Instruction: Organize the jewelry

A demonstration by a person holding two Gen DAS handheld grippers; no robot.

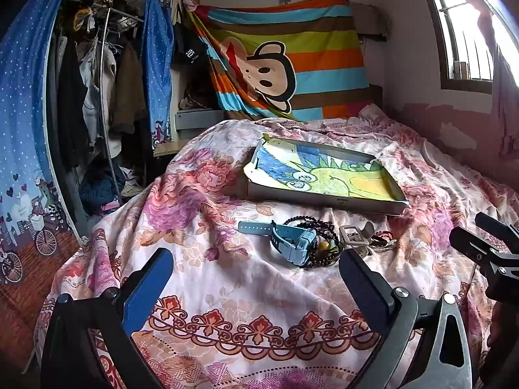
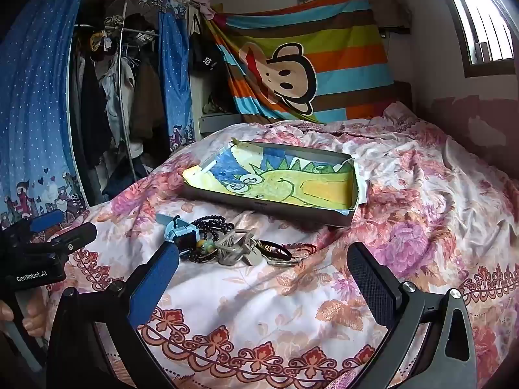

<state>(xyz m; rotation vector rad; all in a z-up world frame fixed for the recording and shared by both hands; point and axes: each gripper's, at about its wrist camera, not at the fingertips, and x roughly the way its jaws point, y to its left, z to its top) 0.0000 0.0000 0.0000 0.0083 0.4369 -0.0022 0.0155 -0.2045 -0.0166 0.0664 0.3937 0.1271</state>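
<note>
— What are the two grippers doing?

— Both are hovering over the floral bedspread with their jaws standing wide apart and nothing between them. The left gripper is pointing slightly downward, and so is the right gripper.

— Where is the jewelry lying?

— It is sitting in a small heap on the bedspread, just ahead of both grippers. From the left gripper, the blue watch is lying straight ahead, leaning toward its right finger, with the dark bead bracelet curling around it and a grey hair claw lying beyond that right finger. From the right gripper, the same heap is sitting ahead and to the left, the watch touching or just behind its left finger tip; I cannot tell which.

— And the tray?

— The shallow box, lined with a crayon drawing, is resting farther ahead, past the heap, holding no jewelry.
</note>
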